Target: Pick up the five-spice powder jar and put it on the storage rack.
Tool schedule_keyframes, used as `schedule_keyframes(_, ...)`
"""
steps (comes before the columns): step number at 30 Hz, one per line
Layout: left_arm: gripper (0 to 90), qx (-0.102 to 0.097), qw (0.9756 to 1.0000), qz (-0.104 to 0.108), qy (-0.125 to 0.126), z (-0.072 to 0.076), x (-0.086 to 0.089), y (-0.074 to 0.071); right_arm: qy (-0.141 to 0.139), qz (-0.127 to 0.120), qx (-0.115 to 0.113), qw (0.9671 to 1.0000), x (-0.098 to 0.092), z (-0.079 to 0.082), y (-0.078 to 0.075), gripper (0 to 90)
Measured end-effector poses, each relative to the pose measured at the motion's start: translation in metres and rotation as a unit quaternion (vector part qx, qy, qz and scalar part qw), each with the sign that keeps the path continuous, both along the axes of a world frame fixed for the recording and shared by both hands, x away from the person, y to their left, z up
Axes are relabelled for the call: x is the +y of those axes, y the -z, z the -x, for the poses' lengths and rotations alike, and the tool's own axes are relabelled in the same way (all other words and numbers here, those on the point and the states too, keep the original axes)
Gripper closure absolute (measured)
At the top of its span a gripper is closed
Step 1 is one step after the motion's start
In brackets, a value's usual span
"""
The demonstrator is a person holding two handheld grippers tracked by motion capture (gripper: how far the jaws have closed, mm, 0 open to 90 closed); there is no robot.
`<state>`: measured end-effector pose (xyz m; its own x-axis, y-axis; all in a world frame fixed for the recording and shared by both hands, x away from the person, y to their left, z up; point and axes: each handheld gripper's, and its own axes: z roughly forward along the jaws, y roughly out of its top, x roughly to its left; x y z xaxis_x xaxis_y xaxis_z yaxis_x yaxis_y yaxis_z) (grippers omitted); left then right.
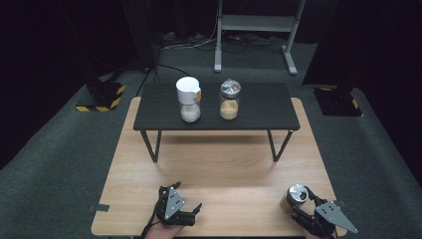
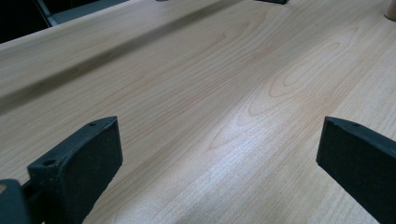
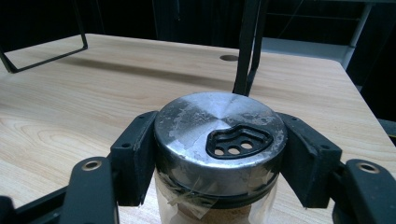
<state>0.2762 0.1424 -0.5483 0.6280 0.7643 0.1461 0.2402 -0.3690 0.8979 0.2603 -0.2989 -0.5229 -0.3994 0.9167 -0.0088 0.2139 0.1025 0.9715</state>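
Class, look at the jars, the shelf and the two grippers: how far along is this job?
Done: two jars, one white-capped and one foil-topped, already stand on the black shelf. In hand: the right gripper has its jaws shut on the metal lid of a third jar, which stands on the wooden table. Left, probably: lifting it up beside the others. The left gripper is open over bare wood.

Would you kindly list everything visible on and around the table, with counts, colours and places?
Shaker jar: one, clear glass with silver metal lid, near right corner of the table, clamped at the lid.
Jars on the shelf: two; one with white cap, one with silver lid, side by side.
Shelf: one, black, at the far end of the table.
Table: one, light wood.
Left gripper: black, open over bare wood.
Right gripper: black, shut on the shaker jar.
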Motion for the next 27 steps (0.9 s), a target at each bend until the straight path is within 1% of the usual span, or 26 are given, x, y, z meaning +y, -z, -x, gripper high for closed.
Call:
schedule_keyframes(22, 0.6, 0.0, 1.0, 0.0, 0.001, 0.0001, 0.0001, 0.0, 0.003, 0.001, 0.005, 1.0, 0.0007, -0.0005, -0.0019, 34.6)
schedule_keyframes(27, 0.6, -0.002, 1.0, -0.001, 0.0, 0.0004, 0.0, 0.0, 0.0, 0.003, -0.003, 1.0, 0.0032, 0.0001, -0.0058, 34.6)
